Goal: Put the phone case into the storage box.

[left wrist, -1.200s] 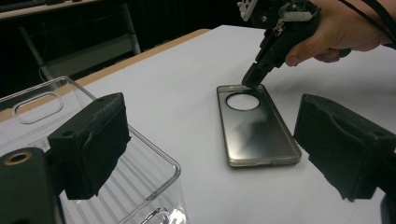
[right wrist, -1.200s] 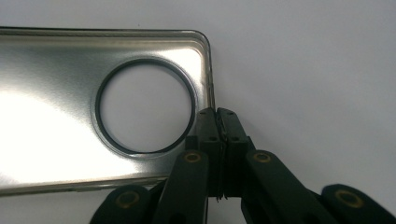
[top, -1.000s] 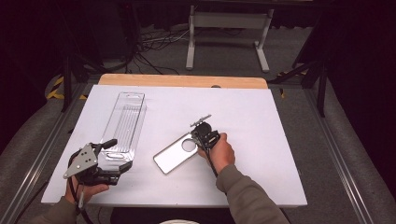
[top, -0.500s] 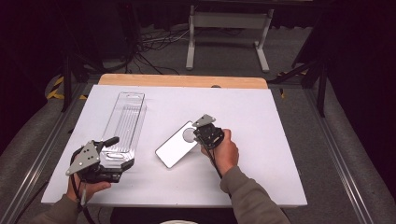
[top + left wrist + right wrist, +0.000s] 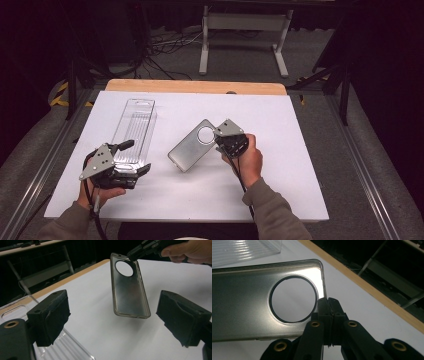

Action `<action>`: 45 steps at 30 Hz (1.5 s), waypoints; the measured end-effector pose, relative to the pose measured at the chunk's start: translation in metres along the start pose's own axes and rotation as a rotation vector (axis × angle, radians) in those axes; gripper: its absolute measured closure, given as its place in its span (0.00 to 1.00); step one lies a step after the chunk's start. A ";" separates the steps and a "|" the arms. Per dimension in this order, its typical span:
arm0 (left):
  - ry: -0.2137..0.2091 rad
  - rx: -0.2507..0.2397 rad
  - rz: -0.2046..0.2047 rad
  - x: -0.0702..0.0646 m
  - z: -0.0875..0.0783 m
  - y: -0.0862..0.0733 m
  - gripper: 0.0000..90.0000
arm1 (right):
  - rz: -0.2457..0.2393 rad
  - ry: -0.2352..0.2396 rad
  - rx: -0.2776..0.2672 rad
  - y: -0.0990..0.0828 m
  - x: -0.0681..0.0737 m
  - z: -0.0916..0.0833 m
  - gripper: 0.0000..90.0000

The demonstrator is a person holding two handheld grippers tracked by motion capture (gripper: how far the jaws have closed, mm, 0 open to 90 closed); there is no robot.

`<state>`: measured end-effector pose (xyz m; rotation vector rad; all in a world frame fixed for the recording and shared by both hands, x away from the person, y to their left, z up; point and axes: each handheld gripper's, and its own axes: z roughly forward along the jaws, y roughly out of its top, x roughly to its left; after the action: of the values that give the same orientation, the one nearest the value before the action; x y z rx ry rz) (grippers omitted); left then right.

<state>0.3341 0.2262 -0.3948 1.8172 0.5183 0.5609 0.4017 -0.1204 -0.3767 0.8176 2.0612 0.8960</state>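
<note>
Above the counter [image 5: 300, 150] centre, the right gripper [image 5: 223, 139] has its fingers pinched on the phone case [image 5: 192, 147] rim at 2 o'clock. Thin edge hold: case may pivot or slip. The left gripper [image 5: 137, 159] fingers stand wide, empty.

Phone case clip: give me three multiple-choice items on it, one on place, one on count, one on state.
1. Where does the right hand-held gripper pinch the phone case?
A. At the edge beside the round hole
B. At the end far from the hole
C. Inside the hole

2. How many round holes does the case have?
A. None
B. One
C. Three

3. How do the left hand-held gripper's jaws stand?
A. Shut on the case
B. Shut on the clear plastic tray
C. Open, holding nothing

Answers: 1 A, its jaws clamp the rim next to the hole; 2 B, a single cutout shows; 3 C, its pads stand wide apart.
</note>
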 end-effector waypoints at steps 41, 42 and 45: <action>-0.070 0.019 0.064 -0.005 0.048 0.038 0.13 | -0.189 -0.047 -0.209 0.005 0.000 -0.035 1.00; -0.069 0.017 0.062 -0.004 0.049 0.039 0.13 | -0.191 -0.044 -0.214 0.006 0.000 -0.036 1.00; -0.064 0.014 0.053 -0.003 0.053 0.041 0.14 | -0.197 -0.043 -0.229 0.006 0.002 -0.038 1.00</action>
<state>0.3665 0.1727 -0.3707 1.8603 0.4328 0.5339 0.3711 -0.1284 -0.3540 0.4985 1.9196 0.9724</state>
